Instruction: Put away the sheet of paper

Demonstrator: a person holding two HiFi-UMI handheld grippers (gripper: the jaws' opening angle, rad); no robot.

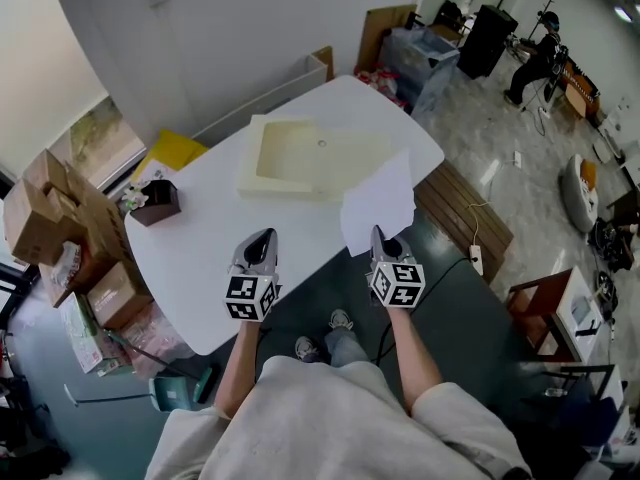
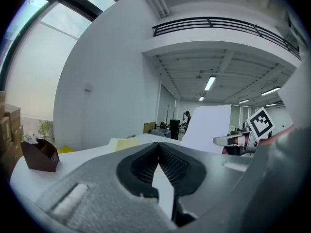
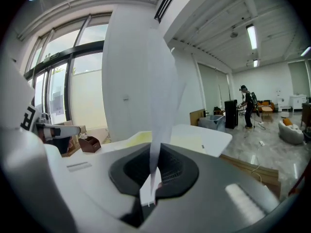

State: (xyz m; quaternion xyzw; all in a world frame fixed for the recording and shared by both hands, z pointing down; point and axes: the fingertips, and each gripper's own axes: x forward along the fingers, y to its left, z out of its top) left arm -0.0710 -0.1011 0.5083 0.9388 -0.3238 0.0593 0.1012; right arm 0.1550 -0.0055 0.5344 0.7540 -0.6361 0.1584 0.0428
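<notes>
The white sheet of paper (image 1: pixel 380 203) hangs in the air over the near right part of the white table (image 1: pixel 200 258), held by its lower edge. My right gripper (image 1: pixel 379 238) is shut on it; in the right gripper view the sheet (image 3: pixel 155 81) rises edge-on from between the closed jaws (image 3: pixel 155 154). My left gripper (image 1: pixel 262 242) hovers over the table's near edge, apart from the sheet, jaws closed on nothing (image 2: pixel 158 147). From the left gripper view the sheet (image 2: pixel 206 123) stands upright to the right. A shallow cream tray (image 1: pixel 250 163) lies on the table beyond both grippers.
A small brown box (image 1: pixel 155 203) sits on the table's left part. Cardboard boxes (image 1: pixel 50 218) are stacked on the floor at the left, and a yellow item (image 1: pixel 172 151) lies behind the table. A wooden bench (image 1: pixel 465 208) stands at the table's right. A person stands far back right.
</notes>
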